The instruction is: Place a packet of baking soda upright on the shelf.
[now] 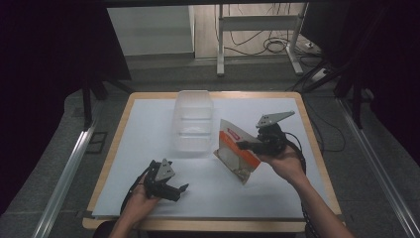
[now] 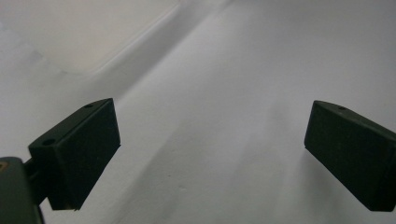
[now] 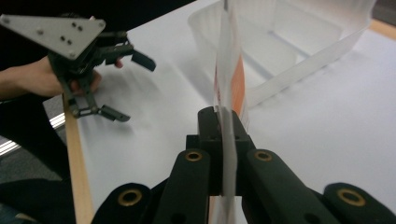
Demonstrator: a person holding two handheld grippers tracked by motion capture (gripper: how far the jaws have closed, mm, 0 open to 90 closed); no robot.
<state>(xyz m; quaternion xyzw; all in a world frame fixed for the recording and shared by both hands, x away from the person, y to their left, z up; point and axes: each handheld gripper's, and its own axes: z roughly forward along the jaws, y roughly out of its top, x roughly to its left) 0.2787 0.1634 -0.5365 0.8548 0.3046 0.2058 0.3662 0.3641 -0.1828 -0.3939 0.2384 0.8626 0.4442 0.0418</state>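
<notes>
Right gripper (image 1: 243, 145) holds packet (image 1: 236, 151) beside clear container (image 1: 193, 122).

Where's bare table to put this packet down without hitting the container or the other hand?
The right hand-held gripper holds the packet. Bare table lies under and right of it, out to the wooden edge. Also free: left of the clear container. Crowded: near-left, around the open left hand-held gripper.

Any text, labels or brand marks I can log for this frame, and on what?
Packet clamped in the right gripper: a red-and-white label near its top, too small and blurred to read.
Edge-on in the right gripper view, the packet shows no print.
No other text shows on the clear tub, the left gripper or the table.
</notes>
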